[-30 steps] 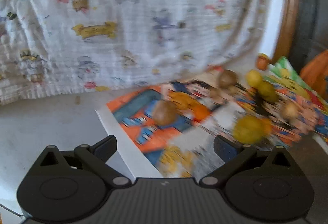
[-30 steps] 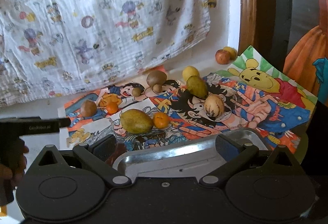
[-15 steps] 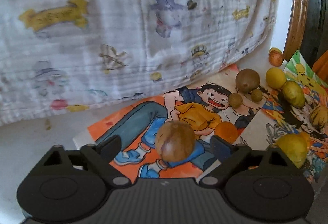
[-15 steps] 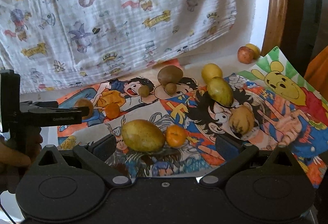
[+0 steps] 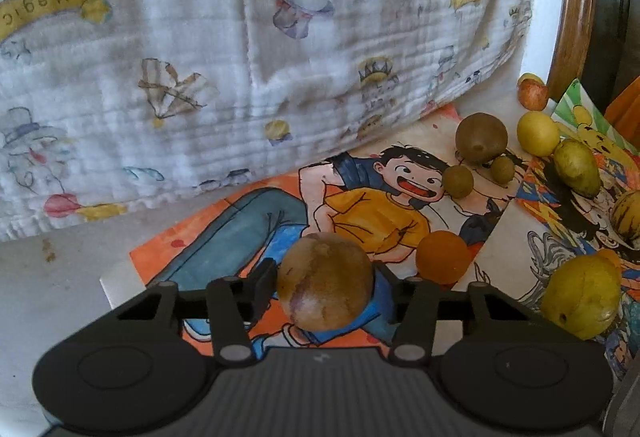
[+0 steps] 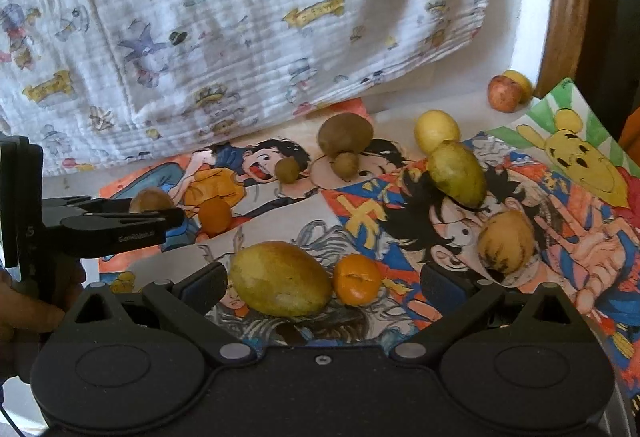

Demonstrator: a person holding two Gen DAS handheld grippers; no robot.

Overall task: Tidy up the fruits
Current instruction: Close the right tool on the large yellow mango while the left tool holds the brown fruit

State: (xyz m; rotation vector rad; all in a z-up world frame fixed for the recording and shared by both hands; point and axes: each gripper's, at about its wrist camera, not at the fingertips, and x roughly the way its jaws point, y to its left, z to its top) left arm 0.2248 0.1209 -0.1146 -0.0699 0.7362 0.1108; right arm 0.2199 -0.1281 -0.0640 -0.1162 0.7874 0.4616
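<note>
A printed white cloth (image 6: 248, 37) hangs across the far side. Below it, cartoon posters (image 6: 460, 221) cover the surface, with fruit scattered on them. The right gripper (image 6: 324, 279) sits at the near edge, its fingers spread wide and grasping nothing; a large yellow-green mango (image 6: 280, 277) and a small orange (image 6: 356, 279) lie between the 2 fingers, touching each other. The left gripper (image 5: 326, 283) is at the left of the posters, clenched on a round brown fruit (image 5: 326, 283), both fingers pressed against its sides. Whether the fruit rests on the poster cannot be told. A second orange (image 5: 442, 257) lies just right of it. A hand (image 6: 28, 313) grips the left tool's handle.
</note>
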